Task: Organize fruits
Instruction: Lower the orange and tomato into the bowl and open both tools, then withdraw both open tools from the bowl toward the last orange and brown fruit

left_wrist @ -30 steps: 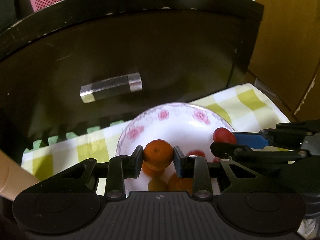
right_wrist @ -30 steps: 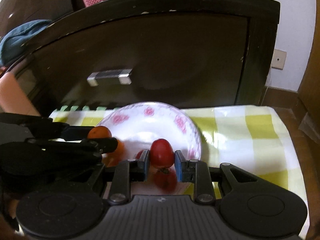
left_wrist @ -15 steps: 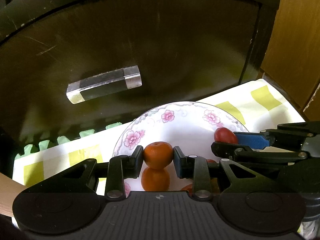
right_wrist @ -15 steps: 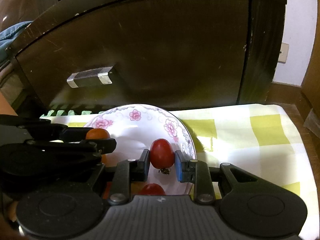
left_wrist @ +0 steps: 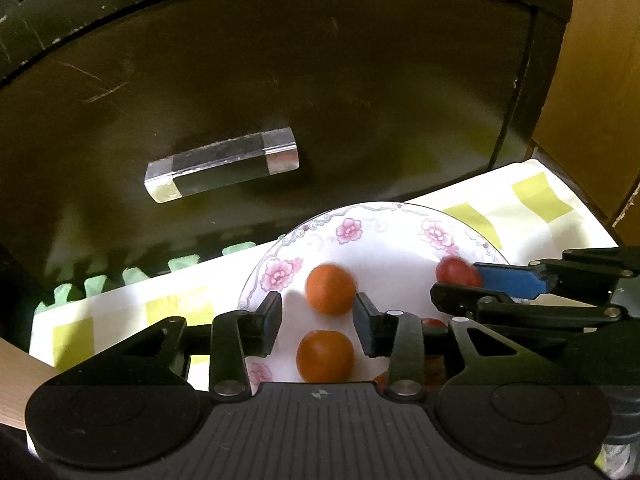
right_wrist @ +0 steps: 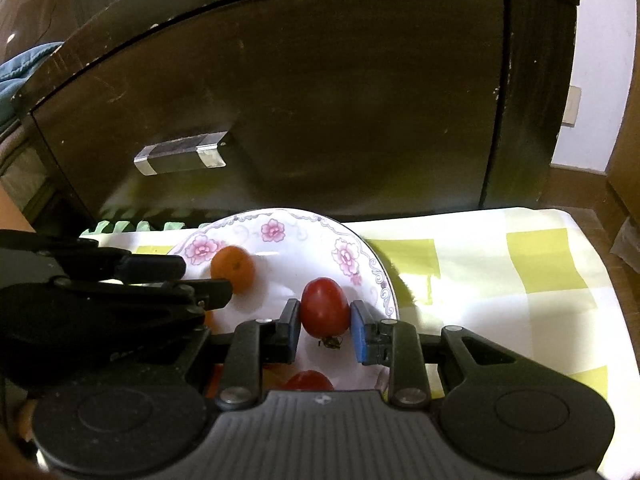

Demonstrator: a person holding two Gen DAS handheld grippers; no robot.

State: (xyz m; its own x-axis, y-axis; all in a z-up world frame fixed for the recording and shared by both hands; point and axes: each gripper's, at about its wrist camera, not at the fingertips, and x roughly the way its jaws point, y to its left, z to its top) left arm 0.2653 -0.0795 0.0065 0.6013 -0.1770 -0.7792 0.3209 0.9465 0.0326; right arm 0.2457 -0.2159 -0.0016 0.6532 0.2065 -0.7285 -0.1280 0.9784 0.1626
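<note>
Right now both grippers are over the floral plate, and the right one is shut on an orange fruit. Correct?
Not quite. The right gripper is shut on a red tomato, as the right wrist view shows. Both grippers are over the floral plate.

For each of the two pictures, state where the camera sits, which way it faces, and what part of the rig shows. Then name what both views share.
Left wrist: on the left hand-held gripper, angled down at the floral plate; jaws opening, orange fruit loose between them.
Right wrist: on the right hand-held gripper, angled down, shut on a red tomato.
Shared: plate, both fruits, checked cloth, dark cabinet, each other's gripper.
</note>
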